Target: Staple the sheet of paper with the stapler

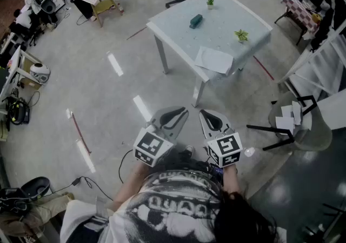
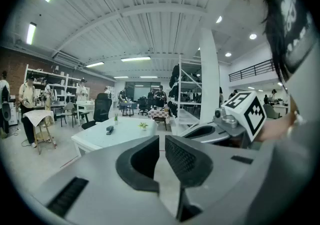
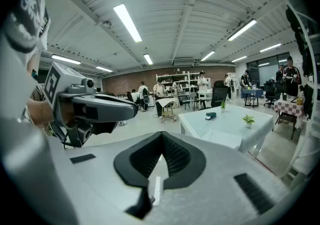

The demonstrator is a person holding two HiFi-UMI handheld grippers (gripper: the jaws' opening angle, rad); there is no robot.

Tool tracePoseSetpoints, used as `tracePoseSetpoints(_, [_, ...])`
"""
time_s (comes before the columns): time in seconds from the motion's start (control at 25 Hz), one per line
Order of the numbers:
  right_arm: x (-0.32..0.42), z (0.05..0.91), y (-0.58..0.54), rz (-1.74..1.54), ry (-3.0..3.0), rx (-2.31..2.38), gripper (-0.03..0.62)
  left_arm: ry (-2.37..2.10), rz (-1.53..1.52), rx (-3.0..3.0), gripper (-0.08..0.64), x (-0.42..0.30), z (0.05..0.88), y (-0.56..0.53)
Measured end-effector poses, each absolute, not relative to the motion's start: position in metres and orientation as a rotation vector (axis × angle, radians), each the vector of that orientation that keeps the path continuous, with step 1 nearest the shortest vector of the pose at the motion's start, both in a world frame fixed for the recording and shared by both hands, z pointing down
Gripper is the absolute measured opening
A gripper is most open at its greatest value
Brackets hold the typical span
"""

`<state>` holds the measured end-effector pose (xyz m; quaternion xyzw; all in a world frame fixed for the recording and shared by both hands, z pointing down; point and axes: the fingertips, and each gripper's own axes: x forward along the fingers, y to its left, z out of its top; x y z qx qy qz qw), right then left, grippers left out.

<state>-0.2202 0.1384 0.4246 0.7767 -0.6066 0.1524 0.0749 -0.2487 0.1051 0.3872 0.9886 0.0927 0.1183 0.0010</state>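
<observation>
**Task status: not started, judging by the layout.**

- Stapler [image 1: 195,21]: lying on the counter [image 1: 230,18], towards its far side, well apart from both tongs. Untouched.
- Sheet of paper [image 1: 214,60]: lying flat at the near edge of the same counter, apparently overhanging it a little. Well apart from the stapler. No staple discernible at this range.
- Left tongs [image 1: 172,119]: held level in front of the body over open floor, short of the counter. Released by a narrow slit, with only floor visible in the gap and nothing gripped.
- Right tongs [image 1: 212,121]: held just beside the left pair, likewise short of the counter. Clenched tip to tip on nothing.

**Completed:** nothing that shows.

**Remaining, as a judgement:**

1. Close the gap to the counter.
2. Open the tongs.
3. Take up the stapler, or bring the sheet to it.
4. Seat a corner of the sheet in the stapler mouth.
5. Press down to drive the staple.

**Caution:** likely to slide if nudged, given the loose sheet at the counter edge.
</observation>
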Motion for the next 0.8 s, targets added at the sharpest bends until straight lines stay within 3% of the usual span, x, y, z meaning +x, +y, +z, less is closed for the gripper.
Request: tracePoseSetpoints(0.8, [-0.211, 0.432, 0.143, 0.488, -1.851, 2.396, -0.008, 0.211, 0.398, 3.117, 0.034, -0.258, 0.390, 0.093])
